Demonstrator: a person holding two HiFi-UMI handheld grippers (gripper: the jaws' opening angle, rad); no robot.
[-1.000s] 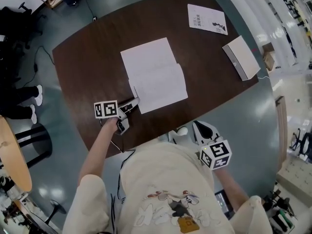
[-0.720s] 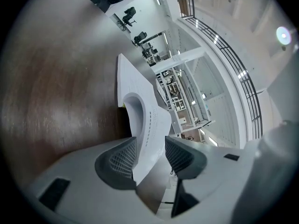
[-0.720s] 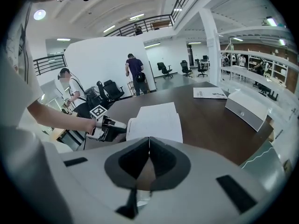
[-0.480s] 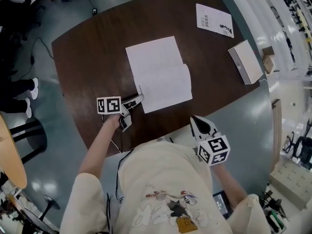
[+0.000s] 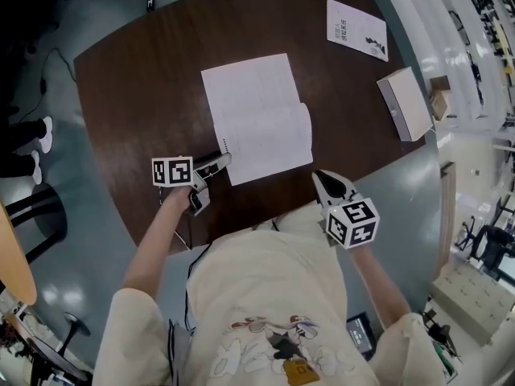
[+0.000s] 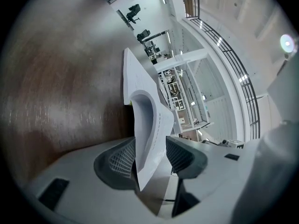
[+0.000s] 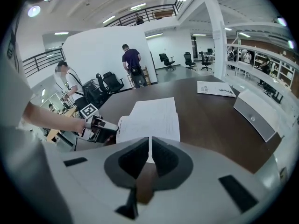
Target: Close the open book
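Note:
The open book [image 5: 257, 119] lies flat on the dark wooden table [image 5: 137, 95], white pages up. My left gripper [image 5: 219, 162] is at the book's near left corner. In the left gripper view a lifted, curling page corner [image 6: 147, 120] stands between the jaws of that gripper [image 6: 149, 155], resting against the left pad with a gap to the right one; the jaws are opening. My right gripper [image 5: 322, 179] hovers over the table's front edge to the right of the book, shut with nothing in it [image 7: 150, 155]. It looks across at the book [image 7: 152, 118] and the left gripper [image 7: 110, 127].
A printed leaflet [image 5: 356, 28] lies at the table's far right and a white box [image 5: 404, 103] near the right edge. The person's torso fills the bottom of the head view. People and office chairs [image 7: 132, 62] stand beyond the table.
My right gripper has come forward and down, from beside the person's body to over the table's front edge. The left gripper has stayed at the book's corner.

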